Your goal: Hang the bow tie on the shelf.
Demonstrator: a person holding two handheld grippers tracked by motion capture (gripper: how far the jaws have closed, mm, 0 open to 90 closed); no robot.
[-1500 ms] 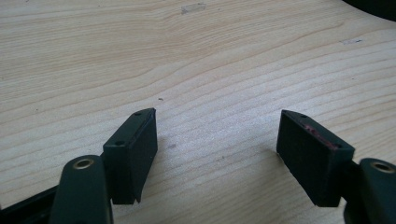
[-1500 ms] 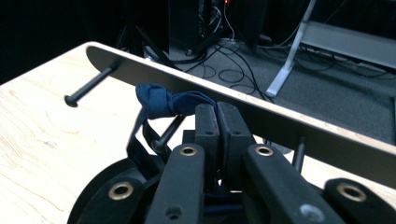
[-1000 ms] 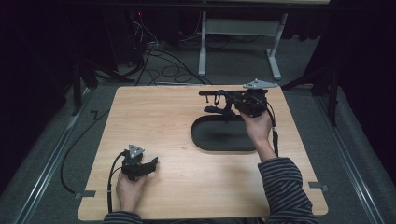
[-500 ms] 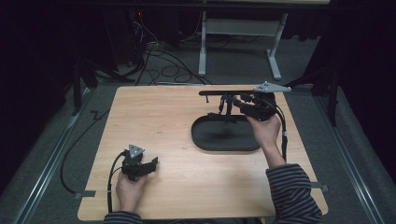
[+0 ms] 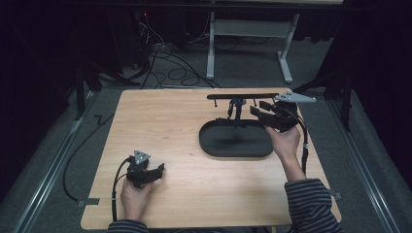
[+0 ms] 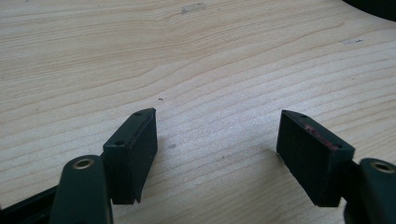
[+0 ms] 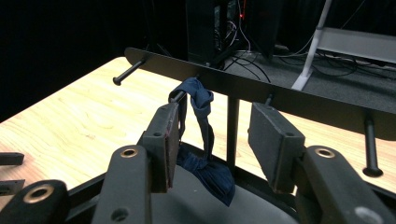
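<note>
High view: right gripper (image 5: 262, 112) beside the rack (image 5: 243, 96) above the black tray (image 5: 214, 145), jaws having just been opening, nothing clamped. Left gripper (image 5: 158, 171) rests low on the counter (image 5: 160, 121), well apart.

Left gripper view: jaws wide, bare wood between them.

Right gripper view: blue cloth (image 7: 201, 135) draped over a peg (image 7: 177, 96), tail reaching the tray, one pad just beside it. Risk, as I judge it: pulling away could snag the cloth and drag it off, or knock the light rack.

Dark lab: floor cables (image 5: 165, 58), wooden table (image 5: 160, 121)
</note>
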